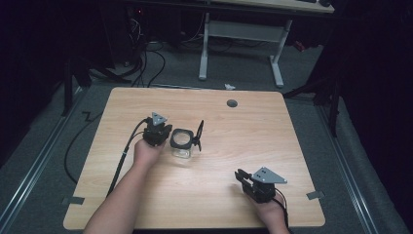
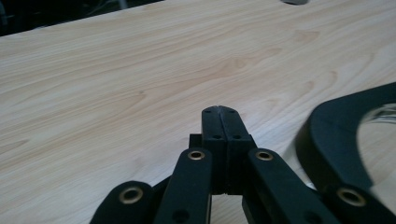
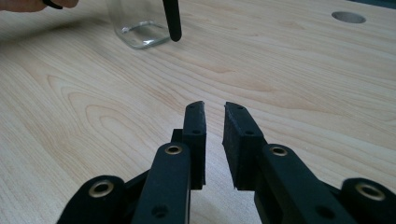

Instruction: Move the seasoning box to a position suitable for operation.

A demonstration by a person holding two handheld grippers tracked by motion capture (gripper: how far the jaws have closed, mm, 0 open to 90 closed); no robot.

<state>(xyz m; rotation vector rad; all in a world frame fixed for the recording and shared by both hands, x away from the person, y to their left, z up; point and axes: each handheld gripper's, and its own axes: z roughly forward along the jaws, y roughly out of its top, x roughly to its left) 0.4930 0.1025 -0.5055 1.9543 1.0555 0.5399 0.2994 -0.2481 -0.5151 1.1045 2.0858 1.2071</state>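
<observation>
Jar (image 1: pixel 182 144): clear glass, black rim, lid (image 1: pixel 198 136) hinged up; table (image 1: pixel 243 122) centre-left, well clear of all edges.
Left gripper (image 2: pixel 220 110): jaws together, empty; at jar's 9 o'clock, just beside it.
Right gripper (image 3: pixel 214 106): jaws slightly apart, empty; at jar's 5 o'clock, bare wood between.

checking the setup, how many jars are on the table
1. A clear glass jar with a black rim stands left of the table's middle, beside the left gripper; its black lid hangs open on the right.
</observation>
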